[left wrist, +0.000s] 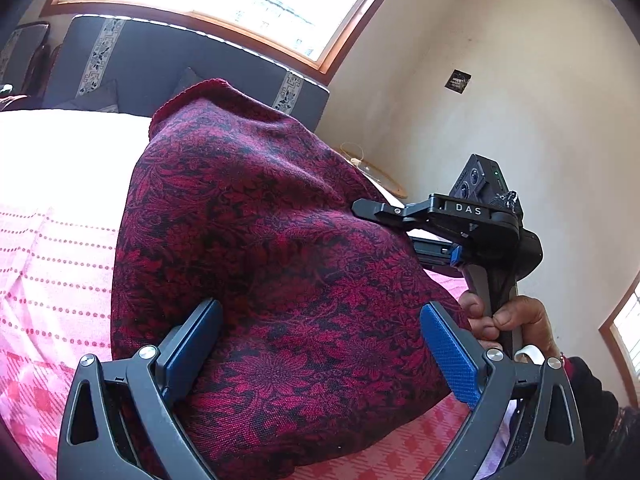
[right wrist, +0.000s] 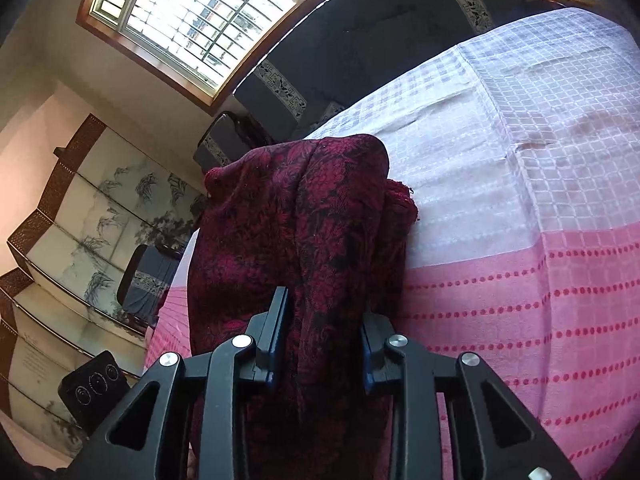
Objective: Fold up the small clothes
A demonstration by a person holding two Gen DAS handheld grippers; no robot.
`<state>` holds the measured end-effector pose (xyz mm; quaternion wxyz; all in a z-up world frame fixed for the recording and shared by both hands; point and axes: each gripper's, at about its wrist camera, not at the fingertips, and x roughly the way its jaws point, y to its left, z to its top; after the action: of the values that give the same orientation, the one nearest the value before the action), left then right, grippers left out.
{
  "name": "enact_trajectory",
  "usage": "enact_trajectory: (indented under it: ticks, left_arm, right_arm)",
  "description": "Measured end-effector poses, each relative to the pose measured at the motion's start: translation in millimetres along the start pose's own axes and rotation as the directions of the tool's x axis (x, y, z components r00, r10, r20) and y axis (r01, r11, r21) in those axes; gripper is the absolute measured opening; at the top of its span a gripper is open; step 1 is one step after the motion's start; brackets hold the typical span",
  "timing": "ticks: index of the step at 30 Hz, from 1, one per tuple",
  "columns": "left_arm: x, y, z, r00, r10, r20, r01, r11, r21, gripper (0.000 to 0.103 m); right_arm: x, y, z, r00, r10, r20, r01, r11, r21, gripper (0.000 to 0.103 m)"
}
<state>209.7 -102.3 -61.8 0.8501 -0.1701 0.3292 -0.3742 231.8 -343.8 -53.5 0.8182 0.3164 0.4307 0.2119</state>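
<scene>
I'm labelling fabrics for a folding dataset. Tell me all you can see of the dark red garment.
The dark red garment is a knit with a black floral pattern and a ribbed edge. It is bunched and draped over the pink bedspread. The right gripper pinches a fold; the left gripper straddles it, open.

**Two wrist cameras crowding one garment**

The left wrist camera is looking forward and slightly down along its fingers, very close to the dark red patterned garment (left wrist: 272, 264), facing a window wall. The right wrist camera is tilting down more steeply, equally close, facing another window. Both are sharing the garment and the pink bedspread (right wrist: 520, 320).
</scene>
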Motion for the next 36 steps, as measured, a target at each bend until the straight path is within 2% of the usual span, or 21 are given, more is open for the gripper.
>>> enact_trajectory:
  ticks: [2, 4, 8, 11, 13, 14, 17, 20, 22, 25, 27, 32, 36]
  left_arm:
    - [-0.9, 2.9, -0.1, 1.000, -0.015, 0.004, 0.015, 1.000, -0.010, 0.098]
    - [-1.2, 2.9, -0.6, 1.000, -0.011, 0.004, 0.011, 1.000, -0.008, 0.098]
    - [-2.7, 4.8, 0.2, 1.000, -0.013, 0.005, 0.013, 1.000, -0.011, 0.098]
    - [-2.3, 4.0, -0.6, 1.000, -0.014, 0.005, 0.014, 1.000, -0.012, 0.098]
    - [-1.7, 3.5, -1.0, 1.000, -0.016, 0.006, 0.016, 1.000, -0.013, 0.098]
    - [-1.6, 3.2, -1.0, 1.000, -0.014, 0.006, 0.014, 1.000, -0.014, 0.098]
    - [-4.1, 3.9, -1.6, 1.000, -0.003, 0.024, 0.004, 1.000, -0.022, 0.098]
    - [-13.2, 7.4, -4.0, 0.997, 0.011, 0.073, -0.008, 0.999, -0.049, 0.098]
    - [-18.8, 8.5, -3.7, 0.994, 0.028, 0.102, -0.023, 0.998, -0.052, 0.098]
    - [-21.0, 3.4, -2.8, 0.991, 0.054, 0.120, -0.052, 0.998, -0.022, 0.098]
    - [-16.4, 3.3, -2.9, 0.993, 0.065, 0.099, -0.063, 0.998, -0.021, 0.098]
    - [-14.6, 7.0, -2.8, 0.998, -0.002, 0.071, 0.004, 1.000, -0.031, 0.098]
    - [-10.7, 2.2, -1.3, 0.998, 0.021, 0.053, -0.021, 1.000, -0.010, 0.099]
  right_arm:
    - [-8.1, 1.2, 2.5, 0.999, 0.043, 0.032, -0.043, 0.999, 0.003, 0.022]
    - [-6.0, -0.2, 2.6, 1.000, 0.009, 0.024, -0.009, 1.000, -0.015, 0.025]
    - [5.0, -7.7, 2.1, 1.000, 0.001, -0.020, -0.001, 1.000, 0.002, 0.049]
    - [7.8, -15.9, 2.6, 0.999, 0.023, -0.038, -0.021, 0.999, 0.037, 0.052]
    - [6.6, -16.4, 1.3, 0.999, 0.036, -0.038, -0.034, 0.999, 0.043, 0.045]
    - [5.9, -12.9, 0.9, 0.998, 0.045, -0.040, -0.044, 0.999, 0.025, 0.032]
    - [6.0, -4.4, 1.5, 0.998, 0.051, -0.048, -0.051, 0.999, 0.003, 0.025]
    - [9.9, 0.2, 5.9, 0.994, 0.101, -0.035, -0.100, 0.994, 0.036, 0.022]
    - [12.9, 6.1, 12.0, 0.980, 0.199, -0.003, -0.198, 0.977, 0.078, 0.020]
    - [10.9, 23.0, 22.4, 0.930, 0.357, 0.084, -0.362, 0.930, 0.066, 0.019]
    - [13.7, 23.9, 23.7, 0.917, 0.381, 0.119, -0.389, 0.920, 0.054, 0.018]
    - [26.5, -32.0, 2.7, 0.947, 0.304, 0.109, -0.320, 0.924, 0.208, 0.017]
    - [21.1, -38.0, -0.6, 0.968, 0.234, 0.085, -0.247, 0.951, 0.189, 0.017]
